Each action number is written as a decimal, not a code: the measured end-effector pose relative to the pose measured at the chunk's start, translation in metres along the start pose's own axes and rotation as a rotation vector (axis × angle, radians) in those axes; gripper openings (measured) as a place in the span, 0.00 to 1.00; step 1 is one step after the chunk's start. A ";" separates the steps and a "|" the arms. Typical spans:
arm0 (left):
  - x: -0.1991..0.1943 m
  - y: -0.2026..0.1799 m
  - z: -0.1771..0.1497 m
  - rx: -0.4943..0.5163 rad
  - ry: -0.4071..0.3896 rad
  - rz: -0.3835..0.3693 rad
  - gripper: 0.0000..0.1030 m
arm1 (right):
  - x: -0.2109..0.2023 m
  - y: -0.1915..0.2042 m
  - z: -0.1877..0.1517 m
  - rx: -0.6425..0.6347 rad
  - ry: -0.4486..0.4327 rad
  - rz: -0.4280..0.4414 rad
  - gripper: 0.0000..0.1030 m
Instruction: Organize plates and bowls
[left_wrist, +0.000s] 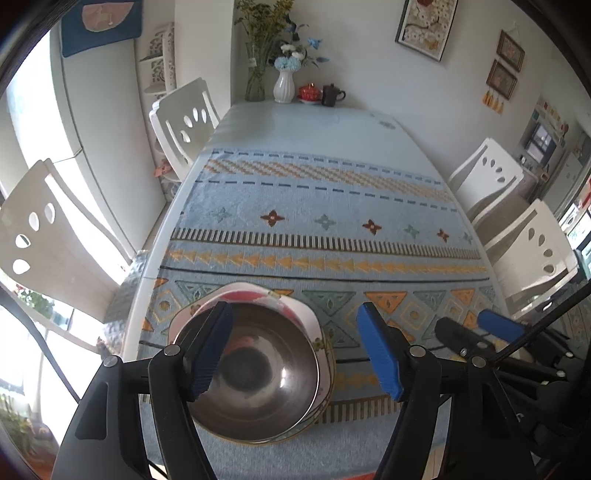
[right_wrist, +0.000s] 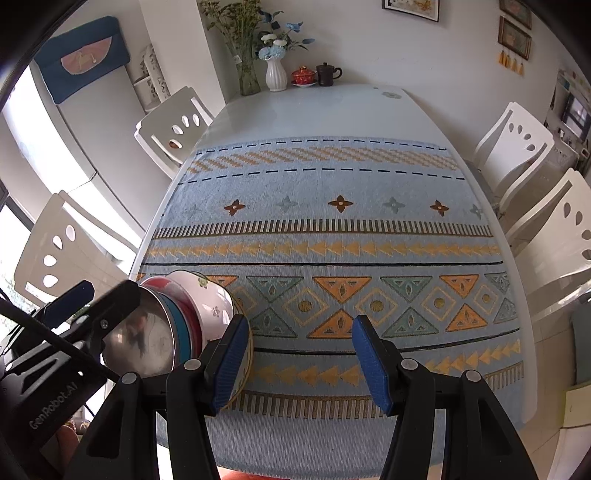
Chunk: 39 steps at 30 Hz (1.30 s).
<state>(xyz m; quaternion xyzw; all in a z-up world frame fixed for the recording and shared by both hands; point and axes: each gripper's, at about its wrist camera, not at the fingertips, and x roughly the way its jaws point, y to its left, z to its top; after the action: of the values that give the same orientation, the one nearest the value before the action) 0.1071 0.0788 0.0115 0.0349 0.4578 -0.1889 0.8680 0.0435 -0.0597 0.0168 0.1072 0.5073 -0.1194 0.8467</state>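
Observation:
A steel bowl (left_wrist: 255, 376) sits on top of a stack of nested bowls and plates near the table's front left edge. Under it show a red bowl (left_wrist: 247, 294) and a white flowered dish (left_wrist: 321, 343). My left gripper (left_wrist: 295, 354) is open and empty just above the stack, its left finger over the steel bowl. In the right wrist view the same stack (right_wrist: 192, 325) lies at the left, with the steel bowl (right_wrist: 144, 343), a teal and a red rim, and a white flowered bowl (right_wrist: 214, 299). My right gripper (right_wrist: 299, 365) is open and empty, to the right of the stack.
A patterned blue cloth (right_wrist: 332, 236) covers the white table (right_wrist: 314, 110). A white vase (right_wrist: 276, 75), a glass vase, a red lidded cup (right_wrist: 303, 75) and a dark mug (right_wrist: 327, 74) stand at the far edge. White chairs (right_wrist: 517, 147) flank both sides.

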 end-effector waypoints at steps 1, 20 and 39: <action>0.001 0.000 -0.001 -0.003 0.005 0.004 0.66 | 0.000 0.000 0.000 -0.001 -0.002 -0.005 0.55; 0.001 0.016 -0.003 -0.026 0.010 0.028 0.66 | 0.000 0.019 0.000 -0.061 -0.020 -0.018 0.55; 0.006 0.015 -0.001 -0.015 0.017 0.015 0.66 | 0.005 0.020 0.002 -0.042 -0.011 -0.025 0.55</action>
<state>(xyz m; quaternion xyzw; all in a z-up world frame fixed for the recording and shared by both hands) 0.1146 0.0916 0.0044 0.0334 0.4665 -0.1786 0.8657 0.0537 -0.0419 0.0145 0.0824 0.5063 -0.1198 0.8500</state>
